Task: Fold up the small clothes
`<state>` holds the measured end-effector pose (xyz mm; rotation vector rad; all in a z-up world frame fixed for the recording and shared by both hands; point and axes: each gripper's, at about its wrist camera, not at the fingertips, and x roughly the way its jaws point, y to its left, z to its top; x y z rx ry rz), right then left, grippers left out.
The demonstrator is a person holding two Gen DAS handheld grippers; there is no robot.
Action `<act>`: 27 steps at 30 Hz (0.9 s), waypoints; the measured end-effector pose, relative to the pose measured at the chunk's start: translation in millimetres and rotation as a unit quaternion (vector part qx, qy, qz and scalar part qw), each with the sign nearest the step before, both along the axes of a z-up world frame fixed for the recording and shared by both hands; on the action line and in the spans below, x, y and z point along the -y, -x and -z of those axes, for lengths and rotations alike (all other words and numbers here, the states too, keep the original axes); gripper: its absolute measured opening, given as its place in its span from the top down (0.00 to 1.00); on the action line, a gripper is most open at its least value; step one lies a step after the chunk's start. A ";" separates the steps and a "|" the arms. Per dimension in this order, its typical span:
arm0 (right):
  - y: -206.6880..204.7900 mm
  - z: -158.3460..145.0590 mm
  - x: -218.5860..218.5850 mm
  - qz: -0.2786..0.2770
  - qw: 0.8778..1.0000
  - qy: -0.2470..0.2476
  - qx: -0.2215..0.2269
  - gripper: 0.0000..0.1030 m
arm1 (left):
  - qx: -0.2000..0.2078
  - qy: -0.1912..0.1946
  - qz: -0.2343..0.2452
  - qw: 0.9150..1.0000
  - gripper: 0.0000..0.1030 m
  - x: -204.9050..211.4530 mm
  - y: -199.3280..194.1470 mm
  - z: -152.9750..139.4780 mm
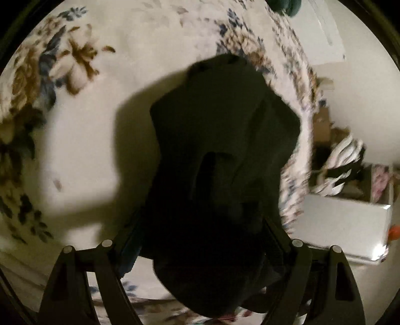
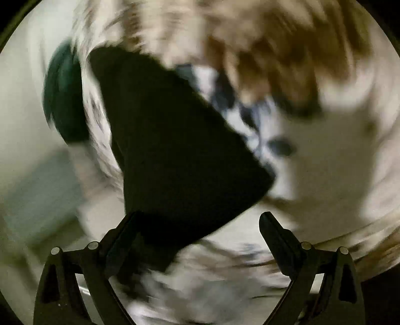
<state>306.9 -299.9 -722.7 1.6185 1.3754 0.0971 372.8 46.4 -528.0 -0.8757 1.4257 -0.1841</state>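
A small black garment (image 1: 220, 155) hangs bunched over a floral bedspread (image 1: 105, 82). In the left wrist view it fills the gap between the fingers of my left gripper (image 1: 202, 232), whose jaws stand wide apart with the cloth draped across them; whether they pinch it is hidden. In the right wrist view, which is blurred by motion, the same black garment (image 2: 172, 147) lies against the left finger (image 2: 125, 232) of my right gripper (image 2: 200, 225). That gripper is open, and the right finger (image 2: 275, 232) stands apart from the cloth.
A dark green item (image 2: 65, 100) lies at the bed's edge; it also shows at the top of the left wrist view (image 1: 285, 6). Beside the bed stands a white box (image 1: 345, 222) with striped clothes (image 1: 342, 162) piled above it.
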 end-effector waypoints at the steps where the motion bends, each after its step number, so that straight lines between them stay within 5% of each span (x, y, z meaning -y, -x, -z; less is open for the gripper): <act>1: 4.0 11.1 -7.4 0.033 0.999 -0.036 -0.003 0.25 | -0.006 -0.018 0.018 1.000 0.19 4.5 2.3 3.8; 3: 1.6 7.2 -15.4 0.037 0.999 -0.034 0.017 0.51 | -0.021 -0.053 0.048 0.997 0.17 8.3 8.1 12.3; 6: -8.5 -15.3 -16.0 -0.065 0.993 0.101 0.013 0.61 | -0.033 -0.076 0.088 0.993 0.13 3.3 21.7 28.0; 11: -13.4 -10.8 -16.9 -0.157 0.974 0.160 -0.006 0.59 | -0.047 -0.064 0.099 0.992 0.12 -8.8 21.9 14.0; 17: -30.6 -52.0 -21.1 -0.233 0.957 0.168 0.029 0.37 | 0.019 -0.065 0.086 0.994 0.13 -29.9 -14.8 -32.9; 24: -29.2 -64.6 -19.3 -0.264 0.947 0.179 0.036 0.37 | 0.018 -0.071 0.099 0.992 0.14 -23.9 -98.6 23.4; 25: -29.1 -66.6 -18.3 -0.258 0.949 0.180 0.036 0.37 | 0.017 -0.074 0.103 0.992 0.19 -21.6 -102.7 29.5; 27: -28.8 -68.2 -8.4 -0.245 0.952 0.178 0.032 0.37 | 0.038 -0.073 0.107 0.991 0.57 -17.9 -109.9 32.5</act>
